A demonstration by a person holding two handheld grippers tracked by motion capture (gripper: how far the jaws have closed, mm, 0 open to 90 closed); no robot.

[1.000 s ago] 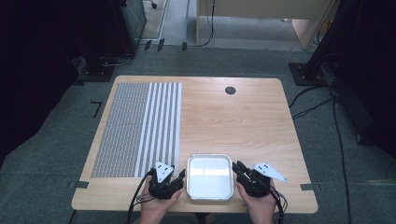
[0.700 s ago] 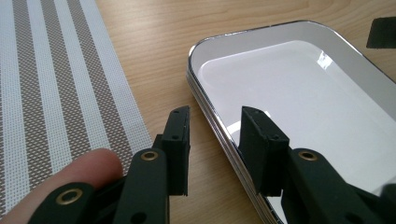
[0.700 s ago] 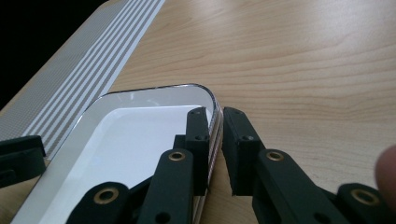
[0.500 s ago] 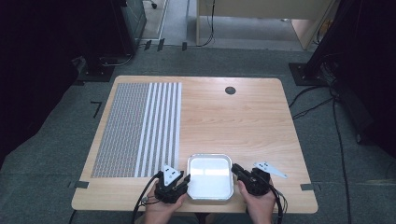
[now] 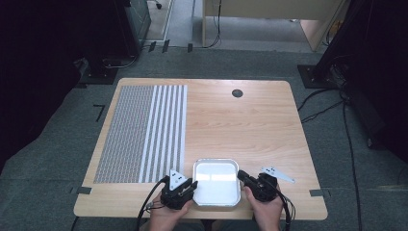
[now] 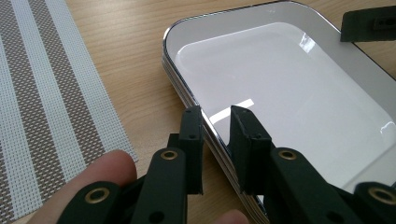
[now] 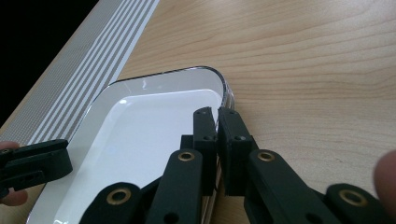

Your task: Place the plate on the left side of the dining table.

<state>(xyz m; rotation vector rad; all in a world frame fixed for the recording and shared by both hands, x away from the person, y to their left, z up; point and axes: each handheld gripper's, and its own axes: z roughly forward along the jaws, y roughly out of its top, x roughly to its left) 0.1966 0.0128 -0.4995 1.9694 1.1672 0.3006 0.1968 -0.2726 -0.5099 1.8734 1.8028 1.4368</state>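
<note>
Down at the lower middle of the high view, the tray (image 5: 216,183) sits on the table (image 5: 250,125), right by its near edge. The left gripper (image 5: 185,188) is at the tray's left rim, the right gripper (image 5: 244,176) at its right rim, one either side. Left of the tray lies the placemat (image 5: 142,132), running up the left half of the tabletop. Toward the upper right of the table, a round grommet (image 5: 237,93) sits well apart from everything.
</note>
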